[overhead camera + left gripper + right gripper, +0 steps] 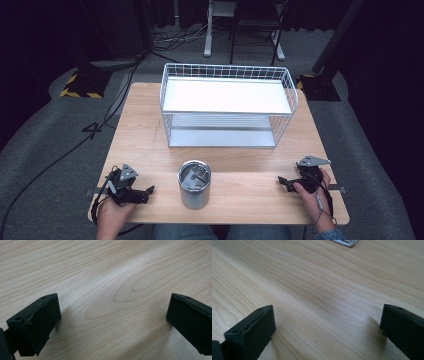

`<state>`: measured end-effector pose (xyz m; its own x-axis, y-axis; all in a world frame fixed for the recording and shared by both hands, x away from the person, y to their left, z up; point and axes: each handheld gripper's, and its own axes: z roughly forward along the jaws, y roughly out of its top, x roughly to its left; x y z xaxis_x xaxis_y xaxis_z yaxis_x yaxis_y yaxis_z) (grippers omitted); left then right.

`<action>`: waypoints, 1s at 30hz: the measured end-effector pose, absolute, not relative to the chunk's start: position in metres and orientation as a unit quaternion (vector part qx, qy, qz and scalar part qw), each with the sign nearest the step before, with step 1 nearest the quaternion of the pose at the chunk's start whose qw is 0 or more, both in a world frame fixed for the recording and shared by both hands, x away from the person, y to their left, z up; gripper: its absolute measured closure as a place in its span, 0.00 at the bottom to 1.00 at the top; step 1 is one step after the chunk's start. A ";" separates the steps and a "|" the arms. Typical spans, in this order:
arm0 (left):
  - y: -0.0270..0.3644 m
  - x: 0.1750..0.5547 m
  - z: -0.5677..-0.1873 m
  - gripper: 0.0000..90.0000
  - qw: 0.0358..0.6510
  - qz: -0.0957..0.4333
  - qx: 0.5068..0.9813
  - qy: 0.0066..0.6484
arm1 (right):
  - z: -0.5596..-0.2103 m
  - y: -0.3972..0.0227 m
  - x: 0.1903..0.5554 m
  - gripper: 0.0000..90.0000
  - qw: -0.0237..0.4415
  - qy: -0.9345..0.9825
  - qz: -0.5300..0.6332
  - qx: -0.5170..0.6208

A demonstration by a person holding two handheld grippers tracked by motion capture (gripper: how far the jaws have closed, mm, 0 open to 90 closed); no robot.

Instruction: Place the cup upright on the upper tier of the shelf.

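Both claws rest on the counter (150,150), jaws spread wide and empty: left claw (148,192) and right claw (281,182) flank the steel tumbler (194,185), seemingly lidded.

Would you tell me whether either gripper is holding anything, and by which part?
Nothing is held: the left gripper and right gripper are open over bare table.
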<state>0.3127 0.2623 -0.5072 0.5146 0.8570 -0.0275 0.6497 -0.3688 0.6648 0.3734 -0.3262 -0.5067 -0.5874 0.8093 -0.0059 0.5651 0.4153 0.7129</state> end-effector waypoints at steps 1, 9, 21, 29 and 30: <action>0.262 0.313 -0.507 0.00 0.316 0.164 0.811 0.465 | -0.507 -0.326 0.373 0.01 0.179 0.822 0.343 0.418; 0.262 0.313 -0.507 0.00 0.317 0.165 0.809 0.466 | -0.507 -0.326 0.373 0.01 0.178 0.822 0.343 0.418; 0.265 0.308 -0.504 0.00 0.341 0.181 0.798 0.463 | -0.507 -0.326 0.373 0.01 0.178 0.822 0.343 0.418; 0.259 0.284 -0.483 0.00 0.388 0.206 0.789 0.429 | -0.507 -0.326 0.373 0.01 0.178 0.822 0.343 0.418; 0.257 0.281 -0.480 0.00 0.391 0.211 0.791 0.421 | -0.507 -0.326 0.373 0.01 0.178 0.822 0.343 0.418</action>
